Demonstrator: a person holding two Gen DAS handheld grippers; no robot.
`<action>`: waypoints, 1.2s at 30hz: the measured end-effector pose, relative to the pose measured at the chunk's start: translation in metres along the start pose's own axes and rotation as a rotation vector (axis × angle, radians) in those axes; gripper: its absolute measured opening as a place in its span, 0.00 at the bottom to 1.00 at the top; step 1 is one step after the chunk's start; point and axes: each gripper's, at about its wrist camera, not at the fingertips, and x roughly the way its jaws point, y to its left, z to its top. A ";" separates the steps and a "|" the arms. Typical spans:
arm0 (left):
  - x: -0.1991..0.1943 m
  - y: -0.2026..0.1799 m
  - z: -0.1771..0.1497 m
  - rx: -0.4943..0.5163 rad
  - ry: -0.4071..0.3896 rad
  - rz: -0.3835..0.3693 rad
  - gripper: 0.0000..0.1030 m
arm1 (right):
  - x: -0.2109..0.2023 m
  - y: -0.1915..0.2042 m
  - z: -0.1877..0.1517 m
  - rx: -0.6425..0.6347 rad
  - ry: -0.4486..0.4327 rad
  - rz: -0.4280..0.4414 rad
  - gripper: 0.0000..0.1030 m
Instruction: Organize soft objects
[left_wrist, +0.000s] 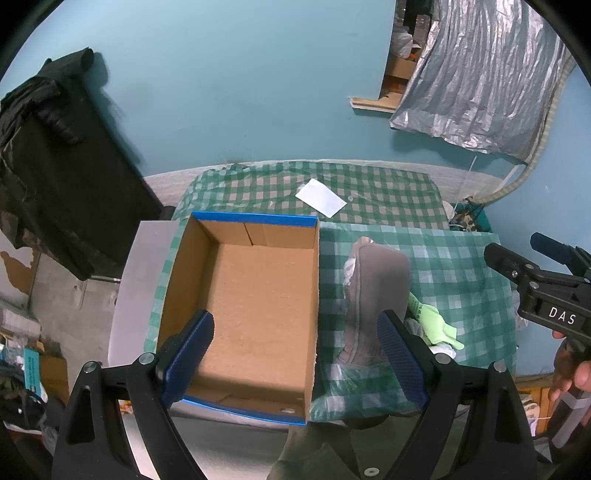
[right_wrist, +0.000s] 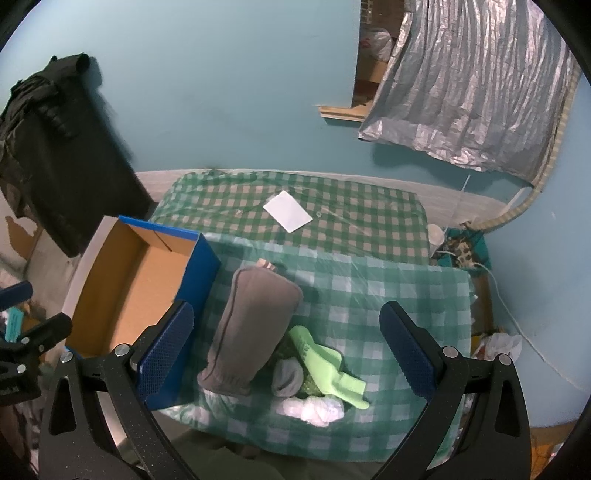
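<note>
Both the left hand-held gripper (left_wrist: 295, 354) and right hand-held gripper (right_wrist: 286, 350) are hovering wide apart, holding nothing, above the cardboard box (left_wrist: 255, 295) and grey pouch (right_wrist: 251, 328).

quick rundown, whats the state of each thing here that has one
cardboard box: open, no lid, nothing inside
grey cushion: lying on the checked cloth beside the box, not gripped
green cloth: crumpled, loose beside the cushion
grey sock: balled up
white cloth: bunched at the cloth's near edge
white paper: flat, farther back
left gripper: open, empty
right gripper: open, empty
</note>
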 end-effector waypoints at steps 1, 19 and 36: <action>0.000 0.000 0.000 -0.002 0.001 0.000 0.88 | 0.000 0.000 0.000 -0.004 -0.001 0.002 0.98; 0.001 -0.009 0.003 0.003 0.011 0.000 0.88 | 0.002 -0.004 0.003 -0.013 0.002 0.011 0.98; 0.016 -0.039 0.002 0.027 0.051 -0.033 0.88 | 0.006 -0.045 -0.010 -0.013 0.024 -0.002 0.98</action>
